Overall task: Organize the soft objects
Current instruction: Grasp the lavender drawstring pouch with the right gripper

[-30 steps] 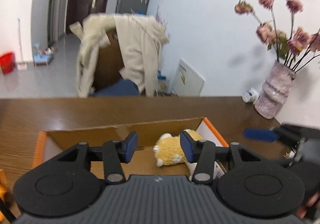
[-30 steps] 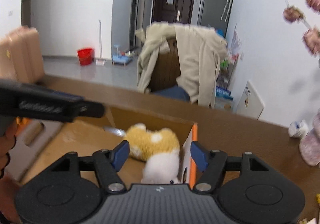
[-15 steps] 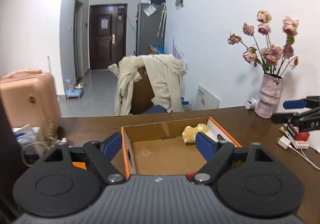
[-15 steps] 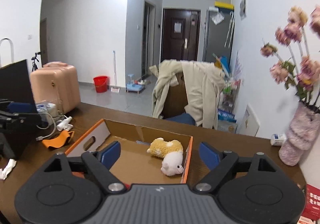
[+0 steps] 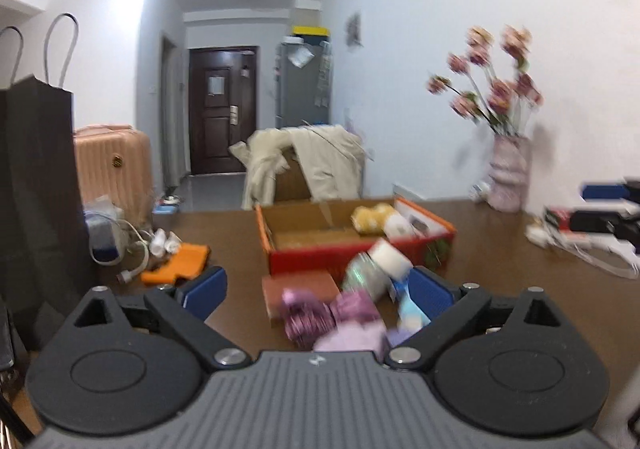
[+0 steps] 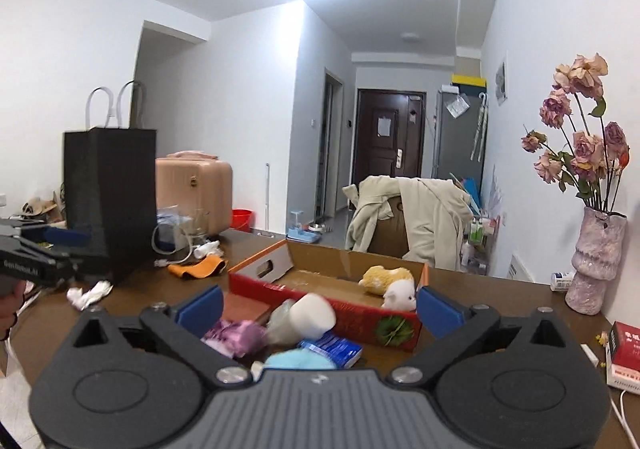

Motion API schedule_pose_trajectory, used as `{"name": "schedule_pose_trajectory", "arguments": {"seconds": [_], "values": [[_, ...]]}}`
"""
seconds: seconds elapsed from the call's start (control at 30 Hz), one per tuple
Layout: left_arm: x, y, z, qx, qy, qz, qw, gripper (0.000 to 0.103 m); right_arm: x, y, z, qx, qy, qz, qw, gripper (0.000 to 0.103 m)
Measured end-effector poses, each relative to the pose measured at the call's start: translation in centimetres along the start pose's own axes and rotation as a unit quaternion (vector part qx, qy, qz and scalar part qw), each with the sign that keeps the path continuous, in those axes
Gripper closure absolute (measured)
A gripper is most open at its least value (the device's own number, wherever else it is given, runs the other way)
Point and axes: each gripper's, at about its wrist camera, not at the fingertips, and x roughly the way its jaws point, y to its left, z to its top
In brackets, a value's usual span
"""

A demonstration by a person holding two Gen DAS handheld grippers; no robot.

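Note:
An open red and orange cardboard box [image 5: 360, 255] [image 6: 360, 315] stands on the brown table. A yellow and white plush toy [image 5: 380, 223] [image 6: 390, 281] lies in its far right corner. A pile of soft things lies in front of the box: a purple fluffy one [image 5: 316, 319] [image 6: 236, 333], a white roll [image 5: 390, 263] [image 6: 312, 315], a light blue one [image 6: 294, 361]. My left gripper [image 5: 316, 295] is open and empty just above the pile. My right gripper [image 6: 318, 307] is open and empty, also near the pile. Each gripper shows at the edge of the other's view.
A vase of dried roses [image 6: 596, 261] stands at the right against the wall. A black paper bag [image 6: 110, 205], cables and an orange cloth [image 6: 196, 267] lie at the left. A red book and a charger [image 6: 624, 353] lie at the right. A coat-draped chair [image 6: 412, 221] stands behind the table.
Both grippers have pulled back from the box, where they hovered over the plush toy, and have opened wider. The pile in front of the box has come into view.

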Motion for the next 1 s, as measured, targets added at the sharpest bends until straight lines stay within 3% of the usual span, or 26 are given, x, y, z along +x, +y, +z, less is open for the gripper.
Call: {"name": "schedule_pose_trajectory", "arguments": {"seconds": [0.17, 0.4, 0.47, 0.53, 0.63, 0.67, 0.77, 0.8, 0.83, 0.87, 0.9, 0.93, 0.97, 1.0], "values": [[0.3, -1.6, -2.9, 0.03, 0.006, -0.01, 0.9995, 0.001, 0.8, 1.7, -2.7, -0.009, 0.021, 0.018, 1.0, 0.0], [2.3, -2.7, -5.1, 0.033, 0.036, -0.017, 0.9986, 0.001, 2.7, 2.2, -6.5, 0.044, 0.058, 0.024, 0.997, 0.002], [3.1, -3.0, -5.3, 0.029, 0.044, -0.027, 0.9982, 0.002, 3.0, 2.0, -7.3, 0.058, 0.071, 0.032, 0.995, 0.013], [4.5, -3.3, -5.6, 0.018, 0.057, -0.041, 0.9974, 0.013, 3.7, 1.6, -8.1, 0.083, 0.08, 0.042, 0.992, 0.024], [7.2, -4.2, -5.9, 0.0, 0.088, -0.07, 0.9937, 0.031, 5.8, 0.8, -9.3, 0.129, 0.108, 0.058, 0.984, 0.058], [8.1, -4.7, -6.0, -0.003, 0.095, -0.081, 0.9921, 0.032, 6.7, 0.7, -9.6, 0.141, 0.121, 0.064, 0.98, 0.066], [10.4, -5.6, -6.5, -0.009, 0.116, -0.095, 0.9886, 0.033, 9.1, 0.7, -10.4, 0.151, 0.141, 0.073, 0.976, 0.067], [11.1, -5.9, -6.7, -0.009, 0.127, -0.102, 0.9867, 0.041, 9.8, 0.7, -10.6, 0.154, 0.149, 0.07, 0.974, 0.067], [11.7, -6.0, -6.9, -0.007, 0.136, -0.107, 0.9848, 0.056, 10.4, 0.5, -10.8, 0.159, 0.154, 0.061, 0.973, 0.065], [12.1, -6.0, -7.2, -0.008, 0.146, -0.115, 0.9826, 0.06, 10.9, 0.2, -11.0, 0.165, 0.159, 0.054, 0.972, 0.062], [12.5, -5.9, -7.5, -0.017, 0.15, -0.125, 0.9806, 0.064, 11.4, -0.2, -11.3, 0.175, 0.163, 0.047, 0.97, 0.057], [12.5, -5.7, -7.6, -0.023, 0.149, -0.13, 0.98, 0.069, 11.6, -0.6, -11.6, 0.184, 0.164, 0.044, 0.968, 0.043], [12.4, -5.6, -7.7, -0.024, 0.147, -0.135, 0.9796, 0.071, 11.8, -1.0, -11.8, 0.191, 0.166, 0.039, 0.967, 0.037], [12.4, -5.6, -7.8, -0.023, 0.145, -0.138, 0.9793, 0.074, 11.9, -1.2, -12.0, 0.195, 0.169, 0.034, 0.966, 0.037]]}}
